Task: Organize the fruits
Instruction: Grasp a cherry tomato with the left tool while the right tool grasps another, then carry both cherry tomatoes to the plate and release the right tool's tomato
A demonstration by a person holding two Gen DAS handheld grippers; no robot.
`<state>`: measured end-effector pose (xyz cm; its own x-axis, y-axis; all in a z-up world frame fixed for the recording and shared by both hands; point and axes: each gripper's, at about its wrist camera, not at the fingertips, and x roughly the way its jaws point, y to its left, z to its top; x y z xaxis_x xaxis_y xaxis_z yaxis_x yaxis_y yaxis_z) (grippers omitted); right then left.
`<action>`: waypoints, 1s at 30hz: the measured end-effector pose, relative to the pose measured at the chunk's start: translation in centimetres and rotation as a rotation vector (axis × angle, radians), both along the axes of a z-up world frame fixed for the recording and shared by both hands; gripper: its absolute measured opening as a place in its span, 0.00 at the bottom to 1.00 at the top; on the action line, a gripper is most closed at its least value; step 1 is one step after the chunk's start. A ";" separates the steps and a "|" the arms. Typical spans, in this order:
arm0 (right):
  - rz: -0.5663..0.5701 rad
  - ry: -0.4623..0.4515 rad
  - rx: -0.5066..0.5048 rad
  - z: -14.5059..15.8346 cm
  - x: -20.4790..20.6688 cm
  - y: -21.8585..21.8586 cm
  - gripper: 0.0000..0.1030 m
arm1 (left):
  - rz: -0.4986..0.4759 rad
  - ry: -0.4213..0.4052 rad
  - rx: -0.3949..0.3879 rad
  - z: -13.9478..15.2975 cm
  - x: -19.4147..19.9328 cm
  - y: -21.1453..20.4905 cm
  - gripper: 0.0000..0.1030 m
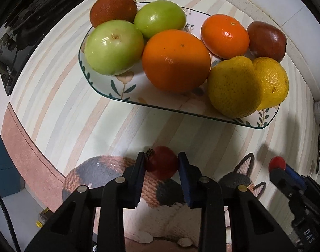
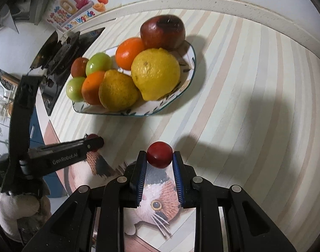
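A rectangular plate (image 1: 101, 88) with a dark green rim and painted leaf sprigs sits on a bench (image 1: 76, 121) covered in pale stripes of cream, peach and grey. The plate is heaped with fruit: two shiny green fruits (image 1: 113, 47), a large orange (image 1: 175, 61), a smaller orange (image 1: 225, 36), two dimpled yellow citrus fruits (image 1: 233, 86), a rust-brown fruit (image 1: 113, 8) at the far rim, and a dark red glossy fruit (image 1: 267, 41) at the plate's right end.

Nearer than the plate, over a mat (image 1: 160, 189) printed with a calico cat, the left gripper (image 1: 161, 163) has its fingers closed on a small dark red fruit (image 1: 161, 162) with a dried calyx at its tip; both pads press its sides. No earlier view shows how the fingers got there.

To the right of that, also nearer than the plate, the right gripper (image 2: 160, 157) holds a small smooth red fruit (image 2: 159, 155), its blue-padded fingers drawn in tight against both sides. This fruit is round and glossy, hanging above the cat mat just beside the striped bench surface.
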<state>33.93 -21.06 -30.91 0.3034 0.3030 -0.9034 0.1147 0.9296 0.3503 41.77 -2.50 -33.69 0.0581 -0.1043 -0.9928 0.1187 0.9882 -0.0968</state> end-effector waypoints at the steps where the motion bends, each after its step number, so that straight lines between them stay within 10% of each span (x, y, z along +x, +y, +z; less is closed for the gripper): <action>1: -0.012 -0.006 0.012 0.3 0.2 -0.3 0.26 | 0.005 -0.003 -0.005 0.3 -0.1 0.2 0.27; 15: -0.148 -0.042 0.227 1.8 6.5 -6.5 0.26 | 0.037 -0.090 -0.241 10.1 3.5 -0.9 0.27; 30: -0.098 -0.025 0.271 1.0 7.4 -5.6 0.26 | 0.271 0.015 -0.316 5.1 4.3 4.1 0.27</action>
